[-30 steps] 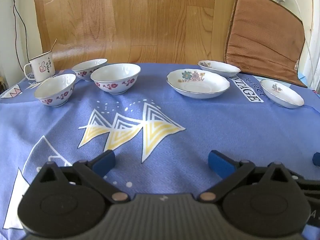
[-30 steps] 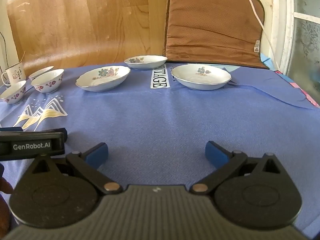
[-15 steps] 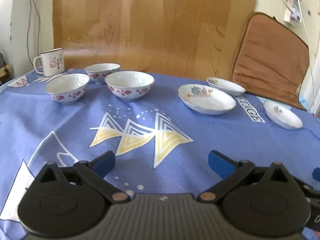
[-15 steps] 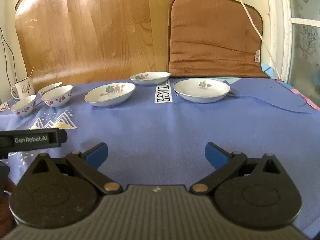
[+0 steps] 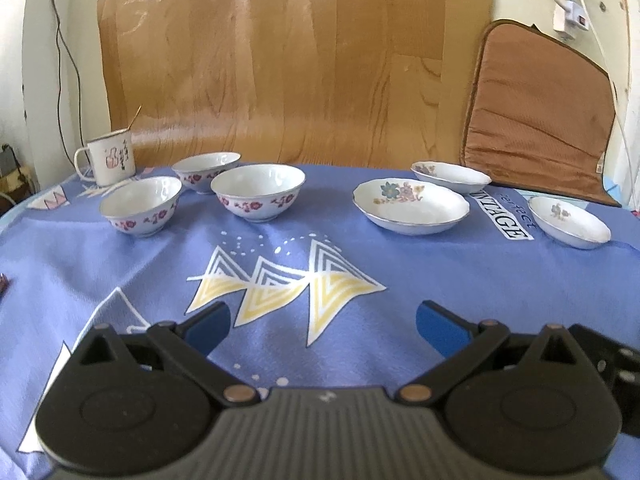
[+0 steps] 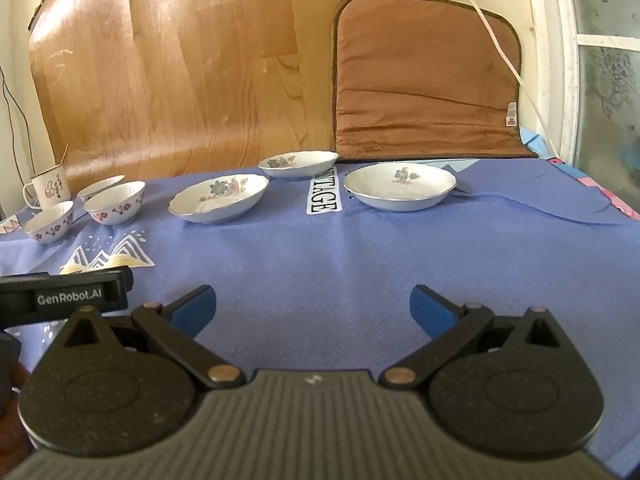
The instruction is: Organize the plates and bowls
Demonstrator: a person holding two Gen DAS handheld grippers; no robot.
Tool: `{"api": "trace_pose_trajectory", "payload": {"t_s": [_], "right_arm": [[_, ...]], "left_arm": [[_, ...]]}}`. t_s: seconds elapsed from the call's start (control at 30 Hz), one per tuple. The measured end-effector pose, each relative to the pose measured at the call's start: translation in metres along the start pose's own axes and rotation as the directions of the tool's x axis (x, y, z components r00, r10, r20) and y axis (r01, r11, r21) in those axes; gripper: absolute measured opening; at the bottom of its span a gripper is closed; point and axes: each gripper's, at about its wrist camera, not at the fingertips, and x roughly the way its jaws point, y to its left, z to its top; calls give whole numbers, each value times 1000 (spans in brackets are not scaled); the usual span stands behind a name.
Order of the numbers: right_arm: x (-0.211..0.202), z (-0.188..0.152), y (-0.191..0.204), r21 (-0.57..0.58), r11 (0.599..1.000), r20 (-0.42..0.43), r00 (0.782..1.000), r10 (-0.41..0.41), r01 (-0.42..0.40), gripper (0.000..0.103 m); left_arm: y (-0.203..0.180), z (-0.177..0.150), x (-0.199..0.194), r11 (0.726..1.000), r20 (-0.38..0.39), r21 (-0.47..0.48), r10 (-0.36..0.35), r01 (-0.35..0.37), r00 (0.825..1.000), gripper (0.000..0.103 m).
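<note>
A worktop covered in a blue printed cloth [image 5: 400, 280] carries everything, backed by a leaning sheet of wood-grain flooring [image 5: 280, 60] and a brown padded cushion [image 5: 536, 120] propped against the wall.

The two black hand-held tools come next in size. The left gripper [image 5: 322, 326] hangs low over the near part of the cloth, its blue-tipped fingers spread wide with nothing between them. The right gripper [image 6: 312, 306] sits likewise, fingers released and empty, well short of any crockery.

Toward the far right stand three shallow white plates with flower prints: the large scalloped plate [image 5: 412, 206], the right-hand plate [image 6: 400, 190] and the far small plate [image 5: 452, 172]. Each rests separately on the cloth; the large and the far one are close, possibly touching, while the right-hand one stands apart across a white printed label.

To the far left are three white bowls with red blossom borders: the middle bowl [image 5: 258, 192], the left bowl [image 5: 140, 206] and the rear bowl [image 5: 206, 166], clustered close but none nested in another. Behind them is a white enamel mug [image 5: 110, 160] with something thin sticking out.

Judging by this layout, the organizing has not begun: no stack exists, so gathering the plates into one pile and the bowls into another all remains.
</note>
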Motion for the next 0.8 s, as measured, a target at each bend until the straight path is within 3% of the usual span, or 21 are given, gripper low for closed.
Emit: {"api": "trace_pose_trajectory", "payload": {"t_s": [0.8], "right_arm": [[3,1,-3,25,1000,-21,1000,8,-7,103]], "left_arm": [[-6,0,4,999,-31,43,10,-8,999,103]]}}
